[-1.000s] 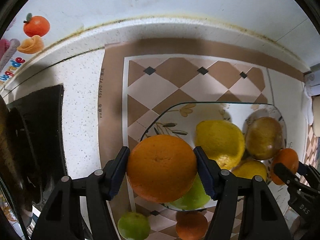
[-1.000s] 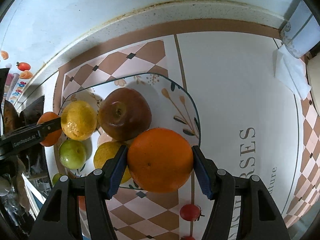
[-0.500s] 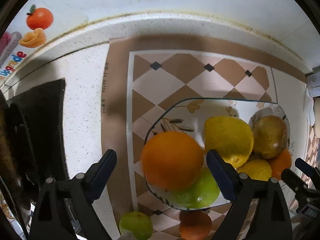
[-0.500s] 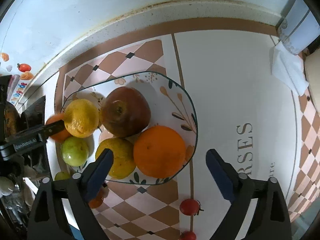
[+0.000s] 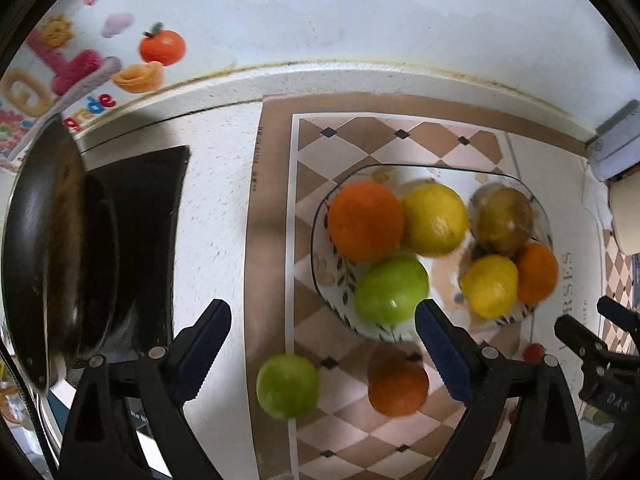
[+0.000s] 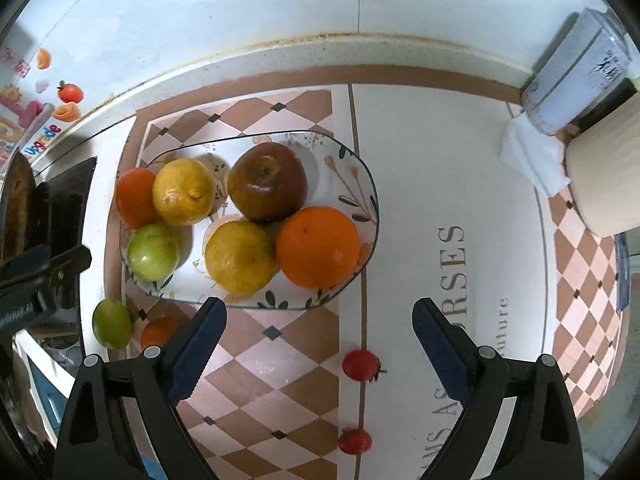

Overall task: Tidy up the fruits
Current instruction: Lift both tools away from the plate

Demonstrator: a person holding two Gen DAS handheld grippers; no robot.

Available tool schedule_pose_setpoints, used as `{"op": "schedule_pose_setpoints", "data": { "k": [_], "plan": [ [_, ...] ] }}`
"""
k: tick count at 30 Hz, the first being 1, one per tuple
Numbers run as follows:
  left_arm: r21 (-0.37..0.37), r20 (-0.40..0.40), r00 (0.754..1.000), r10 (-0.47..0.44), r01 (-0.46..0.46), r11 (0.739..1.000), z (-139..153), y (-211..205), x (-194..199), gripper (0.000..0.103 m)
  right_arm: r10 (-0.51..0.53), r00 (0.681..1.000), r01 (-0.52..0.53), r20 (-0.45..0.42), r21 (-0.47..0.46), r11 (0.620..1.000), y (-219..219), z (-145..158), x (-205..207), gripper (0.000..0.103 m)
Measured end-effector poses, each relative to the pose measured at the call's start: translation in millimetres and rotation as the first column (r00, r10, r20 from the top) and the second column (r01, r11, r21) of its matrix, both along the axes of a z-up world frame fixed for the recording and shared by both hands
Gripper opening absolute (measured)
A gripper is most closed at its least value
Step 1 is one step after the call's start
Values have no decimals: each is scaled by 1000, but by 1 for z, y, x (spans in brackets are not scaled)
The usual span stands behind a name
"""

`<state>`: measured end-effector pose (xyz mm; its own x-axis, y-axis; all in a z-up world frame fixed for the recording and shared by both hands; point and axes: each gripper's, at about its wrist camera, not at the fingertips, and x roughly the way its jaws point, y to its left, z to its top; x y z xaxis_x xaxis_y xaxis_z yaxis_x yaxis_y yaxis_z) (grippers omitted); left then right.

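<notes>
A patterned plate [image 6: 362,184] on the checkered mat holds several fruits: two oranges [image 6: 318,246] [image 5: 366,222], two lemons [image 6: 239,257], a green fruit [image 6: 153,252] and a dark apple [image 6: 267,181]. A loose green fruit [image 5: 287,385] and a loose orange [image 5: 397,386] lie on the mat in front of the plate. Two small red tomatoes [image 6: 361,365] lie nearer the right gripper. My left gripper [image 5: 322,352] is open and empty above the loose fruits. My right gripper [image 6: 318,344] is open and empty just in front of the plate [image 5: 324,276].
A black pan [image 5: 44,248] and a dark stove [image 5: 148,240] stand at the left. A tissue pack [image 6: 576,72], a white tissue [image 6: 532,156] and a cream container [image 6: 608,176] sit at the right. The wall runs along the back.
Both grippers opened and let go of their oranges, which now rest on the plate. Both grippers pulled back from the plate.
</notes>
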<state>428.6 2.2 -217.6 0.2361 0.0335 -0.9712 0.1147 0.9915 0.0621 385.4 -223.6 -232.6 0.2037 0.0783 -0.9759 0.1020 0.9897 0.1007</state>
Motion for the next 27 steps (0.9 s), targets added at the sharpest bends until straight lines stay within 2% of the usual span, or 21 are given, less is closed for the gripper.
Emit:
{"op": "schedule_pose_setpoints", "data": {
  "k": [7, 14, 27],
  "plan": [
    [-27, 95, 995, -9, 12, 1000, 33, -13, -36, 94, 22, 997, -19, 74, -37, 999, 5, 33, -36, 96],
    [-49, 188, 982, -12, 22, 999, 69, -14, -80, 94, 19, 986, -15, 167, -28, 999, 6, 77, -74, 96],
    [-88, 334, 942, -28, 61, 994, 130, -14, -153, 94, 19, 942, -7, 335, -39, 999, 12, 157, -148, 96]
  ]
}}
